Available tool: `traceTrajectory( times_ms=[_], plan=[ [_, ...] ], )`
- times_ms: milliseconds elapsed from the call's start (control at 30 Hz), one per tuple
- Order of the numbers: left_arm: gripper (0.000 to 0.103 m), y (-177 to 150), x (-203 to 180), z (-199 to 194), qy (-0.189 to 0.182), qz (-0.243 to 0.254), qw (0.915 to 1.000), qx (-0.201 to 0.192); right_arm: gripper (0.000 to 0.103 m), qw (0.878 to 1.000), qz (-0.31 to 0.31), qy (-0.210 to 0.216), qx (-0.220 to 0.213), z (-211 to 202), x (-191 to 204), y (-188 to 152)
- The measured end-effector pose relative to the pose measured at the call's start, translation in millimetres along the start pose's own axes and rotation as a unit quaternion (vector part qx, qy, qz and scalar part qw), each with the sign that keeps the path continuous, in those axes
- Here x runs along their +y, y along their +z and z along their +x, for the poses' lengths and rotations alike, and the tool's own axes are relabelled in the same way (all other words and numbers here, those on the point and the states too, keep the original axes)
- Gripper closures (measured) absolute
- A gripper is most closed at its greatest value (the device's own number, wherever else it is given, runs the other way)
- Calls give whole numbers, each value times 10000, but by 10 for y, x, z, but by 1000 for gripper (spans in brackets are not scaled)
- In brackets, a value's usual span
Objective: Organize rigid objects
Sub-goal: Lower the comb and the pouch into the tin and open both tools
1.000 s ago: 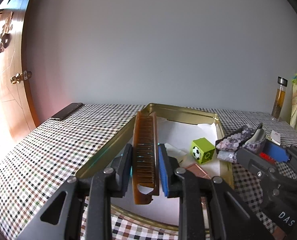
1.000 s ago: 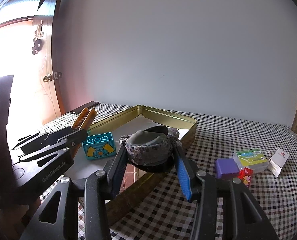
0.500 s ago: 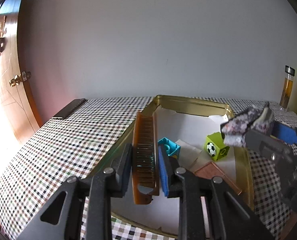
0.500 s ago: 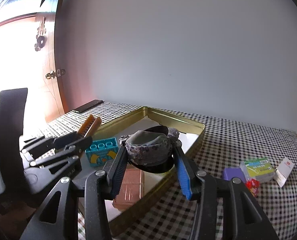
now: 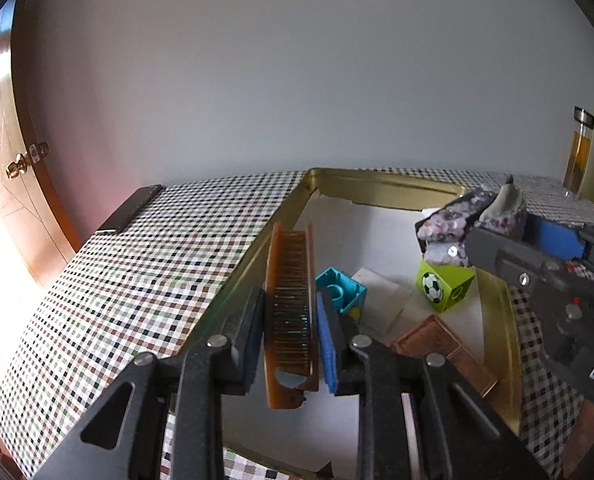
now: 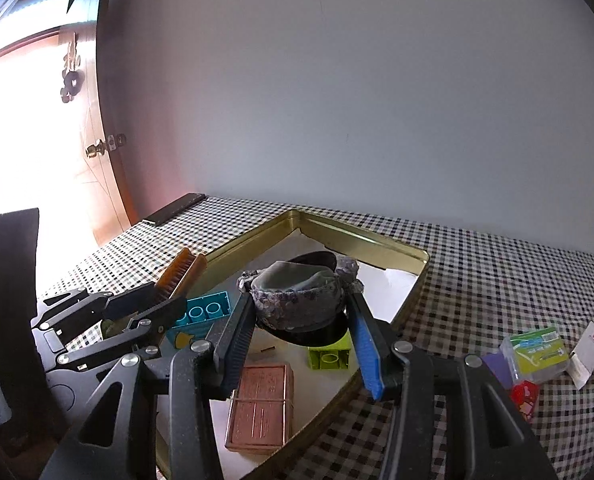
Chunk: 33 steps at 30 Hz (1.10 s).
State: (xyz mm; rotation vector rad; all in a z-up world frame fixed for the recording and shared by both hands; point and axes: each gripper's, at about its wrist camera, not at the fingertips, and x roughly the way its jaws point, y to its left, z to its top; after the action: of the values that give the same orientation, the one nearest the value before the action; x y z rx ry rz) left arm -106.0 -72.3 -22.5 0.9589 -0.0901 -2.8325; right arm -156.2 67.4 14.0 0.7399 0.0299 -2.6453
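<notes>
Your left gripper's (image 5: 291,334) fingers are pinched on a translucent brown plastic comb (image 5: 291,300), which stands on edge between the black pad and the blue pad and points away along the left wall of the shallow gold-coloured metal tin (image 5: 381,188). Your right gripper's (image 6: 302,334) fingers are clamped on either side of a small round box covered in mottled grey-purple fabric (image 6: 297,300), with a black rim showing beneath it; you hold it in the air over the tin's white paper lining. In the tin lie a teal plastic building brick (image 5: 343,290) just right of the comb, a lime-green cube printed with a football (image 5: 443,286) under the fabric box, and a flat copper-brown rectangular case (image 6: 263,404) near the front wall. The tin sits on a table covered with a brown, black and white checked cloth (image 5: 137,280). On the cloth to the right of the tin, well apart from it, you have a clear plastic box with a green label (image 6: 535,354), a purple block (image 6: 497,366), a small red item (image 6: 523,396) and a white tag (image 6: 587,354). A dark flat slab (image 5: 131,208) lies near the far left corner, and a glass bottle of amber liquid (image 5: 577,152) stands at the far right by the wall.
</notes>
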Motion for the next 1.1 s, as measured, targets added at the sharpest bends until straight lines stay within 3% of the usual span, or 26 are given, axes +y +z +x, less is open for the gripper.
traceTrajectory(
  times_ms=[167, 667, 800, 867, 933, 1000, 1100],
  plan=[
    [80, 14, -35, 85, -64, 117, 9997, 215, 53, 9999, 78, 27, 141, 83, -37, -12],
    [79, 116, -128, 221, 153, 460, 9985, 260, 53, 9993, 57, 111, 357, 256, 25, 6],
    [58, 86, -127, 187, 296, 452, 9984, 173, 51, 9990, 130, 215, 358, 251, -7, -12],
    [54, 68, -122, 161, 314, 417, 9985, 141, 51, 9990, 164, 279, 307, 219, -29, -7],
    [37, 52, -109, 152, 398, 368, 9985, 126, 50, 9991, 173, 294, 233, 174, -43, -5],
    [20, 43, -95, 121, 456, 303, 9985, 82, 32, 9993, 200, 271, 170, 138, -56, -11],
    [8, 26, -90, 41, 433, 247, 9988, -28, 30, 9994, 202, 275, 99, 73, -86, -39]
  ],
)
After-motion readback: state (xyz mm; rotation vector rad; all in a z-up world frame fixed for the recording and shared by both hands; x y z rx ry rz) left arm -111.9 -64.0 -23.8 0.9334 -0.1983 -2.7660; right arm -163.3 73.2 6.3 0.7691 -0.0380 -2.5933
